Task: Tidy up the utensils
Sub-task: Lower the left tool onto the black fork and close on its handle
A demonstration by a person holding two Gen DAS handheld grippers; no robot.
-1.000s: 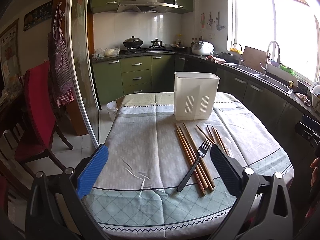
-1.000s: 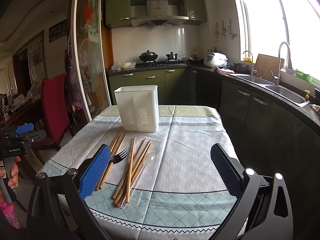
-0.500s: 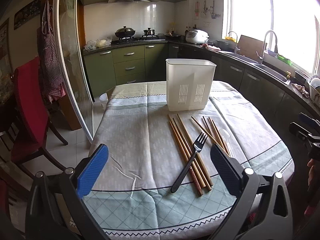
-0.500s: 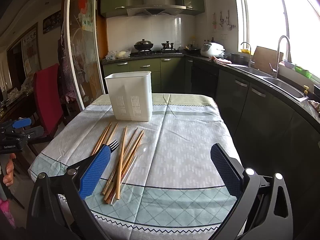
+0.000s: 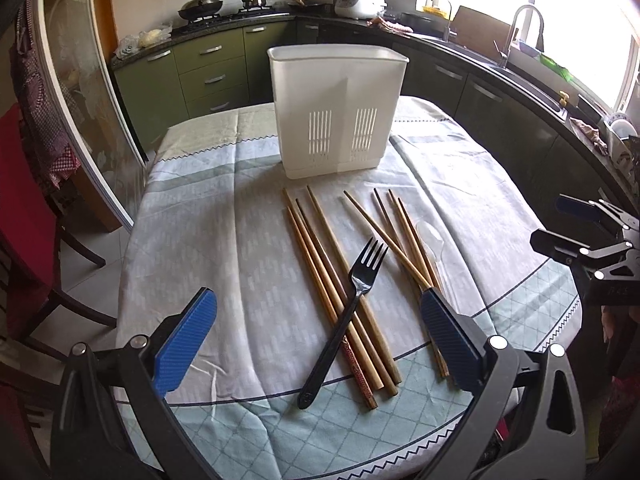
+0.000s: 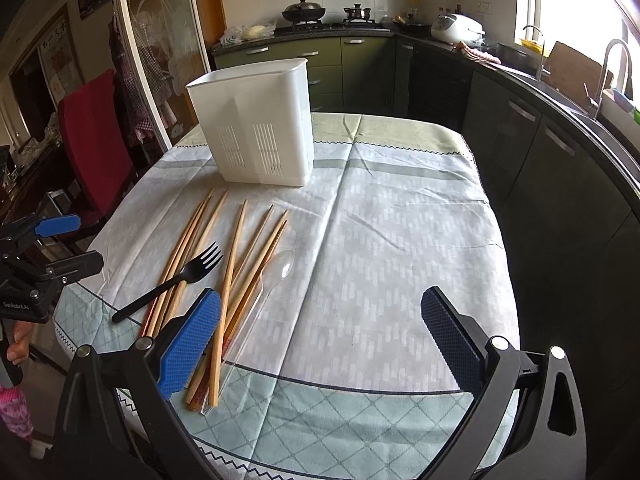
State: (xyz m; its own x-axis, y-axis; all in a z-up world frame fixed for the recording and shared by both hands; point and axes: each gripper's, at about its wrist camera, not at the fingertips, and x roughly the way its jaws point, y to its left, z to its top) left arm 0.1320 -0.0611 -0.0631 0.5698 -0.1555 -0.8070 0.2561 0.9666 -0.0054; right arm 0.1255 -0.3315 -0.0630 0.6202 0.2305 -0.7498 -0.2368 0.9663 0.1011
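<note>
A white slotted utensil holder (image 5: 338, 110) stands upright at the far middle of the table; it also shows in the right wrist view (image 6: 256, 120). In front of it lie several wooden chopsticks (image 5: 336, 288) (image 6: 236, 264), a black plastic fork (image 5: 344, 320) (image 6: 176, 280) across them, and a clear plastic spoon (image 5: 432, 240) (image 6: 264, 292). My left gripper (image 5: 318, 344) is open above the table's near edge, with the fork handle between its fingers' lines. My right gripper (image 6: 320, 344) is open, its left finger over the chopstick ends.
The table carries a pale green patterned cloth (image 5: 208, 240) (image 6: 392, 240). A red chair (image 5: 20, 208) stands at the left. Green kitchen cabinets (image 5: 208, 68) and a counter with a sink (image 5: 520, 60) run behind and to the right.
Both grippers have moved forward and lower toward the table. The utensils and holder appear larger and nearer. Nothing on the table has moved.
</note>
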